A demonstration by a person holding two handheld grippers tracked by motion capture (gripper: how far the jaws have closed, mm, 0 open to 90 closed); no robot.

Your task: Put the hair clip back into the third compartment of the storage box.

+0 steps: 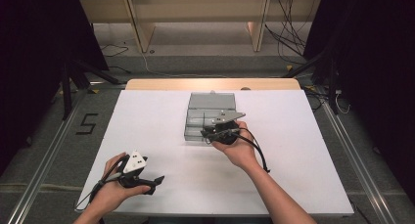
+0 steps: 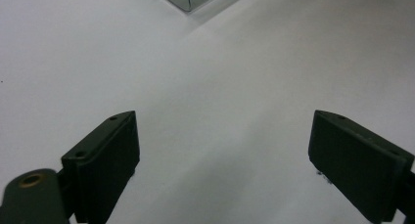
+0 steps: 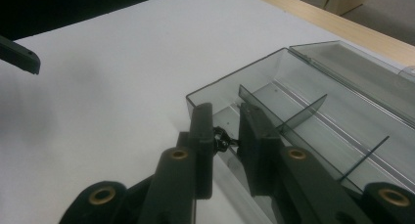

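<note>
Left tool (image 1: 155,182): one, nearest the front edge of the tabletop, held low in the person's left hand (image 1: 113,185); in the left gripper view its two jaws stand wide apart with only bare white surface between them, nothing held.
Right tool (image 1: 208,134): one, farther in, held in the right hand (image 1: 238,148) at the near end of the box; in the right gripper view its two jaws are drawn close together over the box's near corner, a narrow gap left between them.
Small dark object (image 3: 222,137): one, tiny and black, sitting in that gap between the right jaws; too small to say what it is, or whether the pads press on it.
Box (image 1: 195,122): one, clear smoky plastic, in the middle of the tabletop, lid (image 1: 211,100) open and lying back on the far side.
Dividers (image 3: 303,115): thin clear walls inside the box; two cross pieces can be counted in the right gripper view.
Tabletop (image 1: 293,150): one, white sheet over a wooden board, whose edge shows at the far side.
Shelving (image 1: 195,18): one pale wooden unit, beyond the tabletop on the floor.
</note>
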